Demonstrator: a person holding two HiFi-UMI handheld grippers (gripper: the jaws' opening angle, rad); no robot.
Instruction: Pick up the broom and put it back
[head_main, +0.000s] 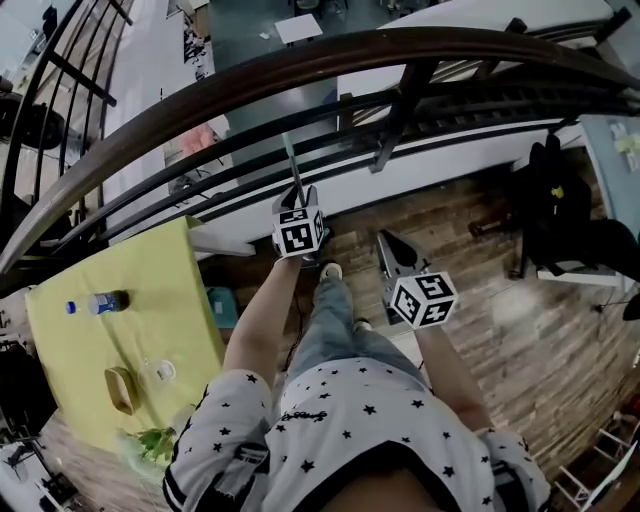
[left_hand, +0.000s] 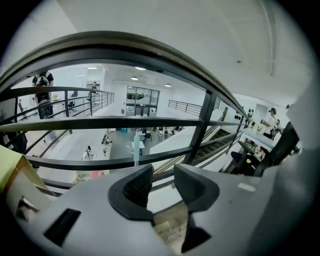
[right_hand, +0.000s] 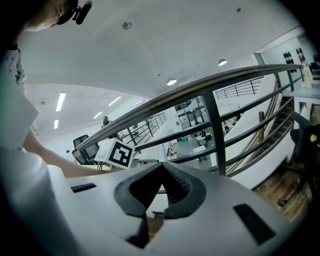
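- While the right gripper (right_hand: 161, 166) hung nearest the body with its jaws met at the tips and nothing between them, it could give no support. If the pole tipped, that hand would probably have been too late to catch it.
- Beside the person on the left, the yellow table (head_main: 60, 330) carried a bottle (head_main: 105, 302) near its far edge. Once the long handle was lifted, a careless swing might have swept the bottle off.
- Just ahead, the left gripper (left_hand: 162, 172) stood partly open with bare pads. The thin pale pole that I took for the broom handle (left_hand: 136, 147) rose just past the tip of its left-hand jaw, not in the gap. Closing from there would likely have missed the pole or clipped it sideways.
- The broom handle seemed to stand at the edge of the wooden floor (head_main: 480, 300), close by the railing (head_main: 300, 60). Whether it touched the bars I could not tell, and its head was hidden. A nudge could have slid it along the bars or laid it flat.
- Beyond the railing the lower floor (left_hand: 117, 145) lay far beneath. The gaps between the bars looked wide enough for a thin pole, so a knocked broom might have gone through.
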